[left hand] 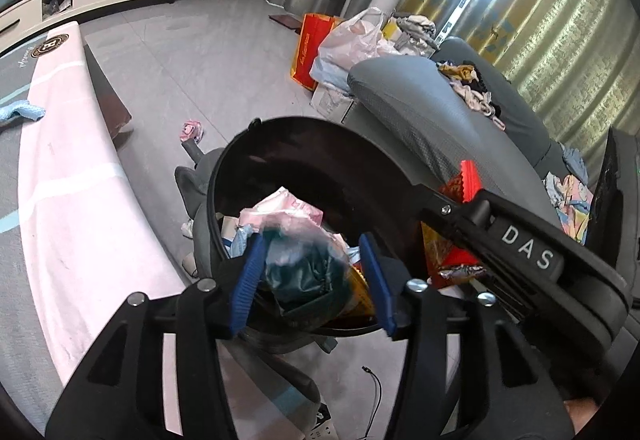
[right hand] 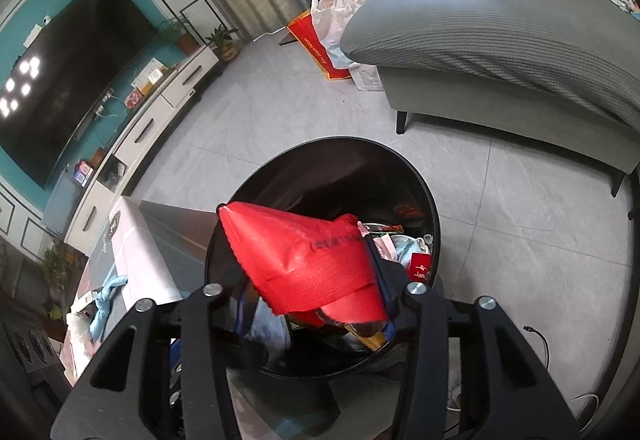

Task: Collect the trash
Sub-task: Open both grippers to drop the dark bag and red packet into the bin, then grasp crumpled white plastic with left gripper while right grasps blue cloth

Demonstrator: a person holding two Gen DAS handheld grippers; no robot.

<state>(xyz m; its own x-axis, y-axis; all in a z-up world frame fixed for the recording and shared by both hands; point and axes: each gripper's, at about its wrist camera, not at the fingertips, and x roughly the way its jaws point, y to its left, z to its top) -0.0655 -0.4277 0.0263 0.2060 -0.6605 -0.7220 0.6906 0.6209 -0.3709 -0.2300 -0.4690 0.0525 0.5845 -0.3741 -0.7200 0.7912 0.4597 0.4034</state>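
A black round trash bin (left hand: 280,128) stands on the grey floor below both grippers, with several wrappers and bags inside. My left gripper (left hand: 314,280) hangs over its near rim. A blurred crumpled bag of dark teal and clear plastic (left hand: 304,264) sits between the blue pads (left hand: 250,276), and a gap shows on its right side. My right gripper (right hand: 312,300) is also above the bin (right hand: 332,144). A red snack packet (right hand: 304,260) lies across its jaws, leaning on the right finger and clear of the left pad. That packet (left hand: 469,176) shows in the left wrist view too.
A grey sofa (right hand: 500,40) strewn with clothes stands right of the bin. A low table under a pink cloth (left hand: 72,160) is on the left. A pink wrapper (left hand: 191,131) lies on the floor beyond the bin. A red shopping bag (left hand: 310,52) and plastic bags sit by the sofa's end.
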